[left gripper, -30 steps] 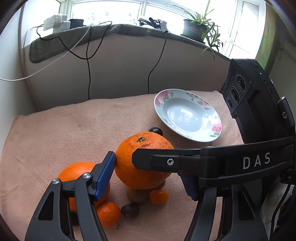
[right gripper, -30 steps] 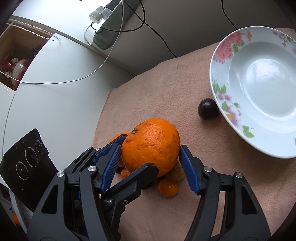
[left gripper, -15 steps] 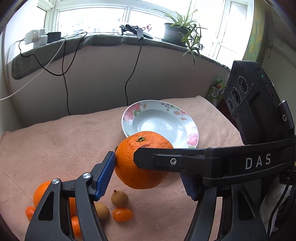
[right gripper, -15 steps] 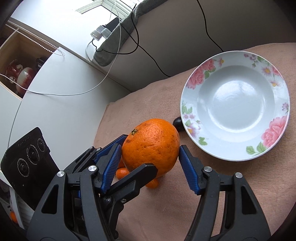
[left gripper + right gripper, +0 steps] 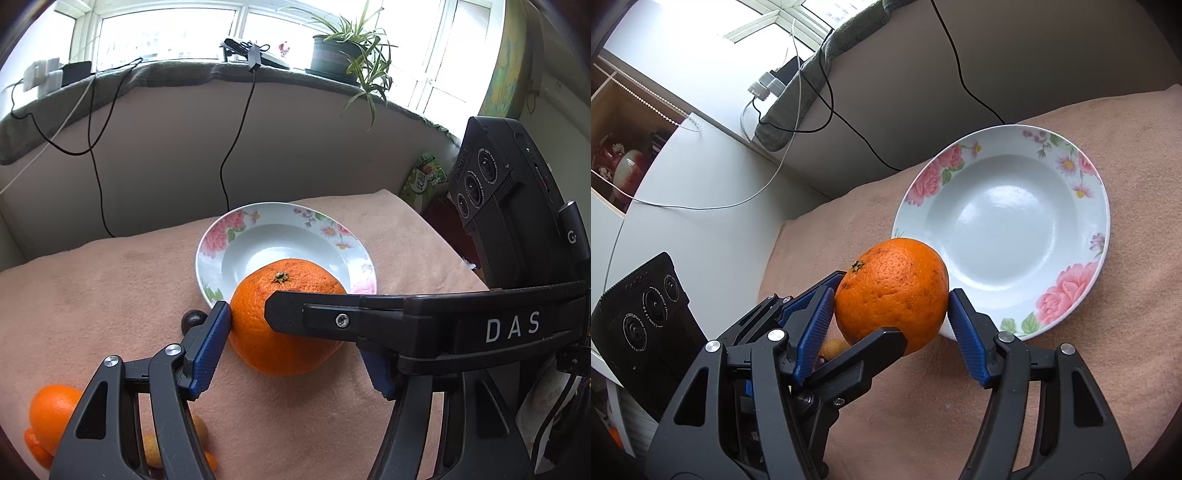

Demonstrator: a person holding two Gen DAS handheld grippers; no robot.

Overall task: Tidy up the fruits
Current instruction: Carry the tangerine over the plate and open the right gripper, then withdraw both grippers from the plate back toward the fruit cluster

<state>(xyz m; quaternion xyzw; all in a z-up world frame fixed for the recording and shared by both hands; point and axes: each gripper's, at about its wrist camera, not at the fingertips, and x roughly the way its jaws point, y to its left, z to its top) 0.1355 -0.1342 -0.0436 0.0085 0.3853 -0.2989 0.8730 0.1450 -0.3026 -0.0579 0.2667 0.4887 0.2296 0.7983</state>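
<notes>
A large orange [image 5: 284,317] is held in the air between both grippers, just in front of the near rim of a white floral plate [image 5: 236,236]. My left gripper [image 5: 295,343] is shut on it, blue pads on its sides. My right gripper [image 5: 892,308] is shut on the same orange [image 5: 892,295] and crosses the left one; its black finger lies across the orange in the left wrist view. The plate [image 5: 1082,288] is empty.
Other fruit lies on the pink blanket [image 5: 92,288]: a dark plum [image 5: 192,319] by the plate, an orange [image 5: 51,410] and several small fruits at the lower left. A wall with hanging cables [image 5: 229,147] runs behind. A white cabinet [image 5: 687,221] stands at the left.
Both grippers have carried the orange up off the fruit pile and toward the plate. The plate now sits right behind the orange.
</notes>
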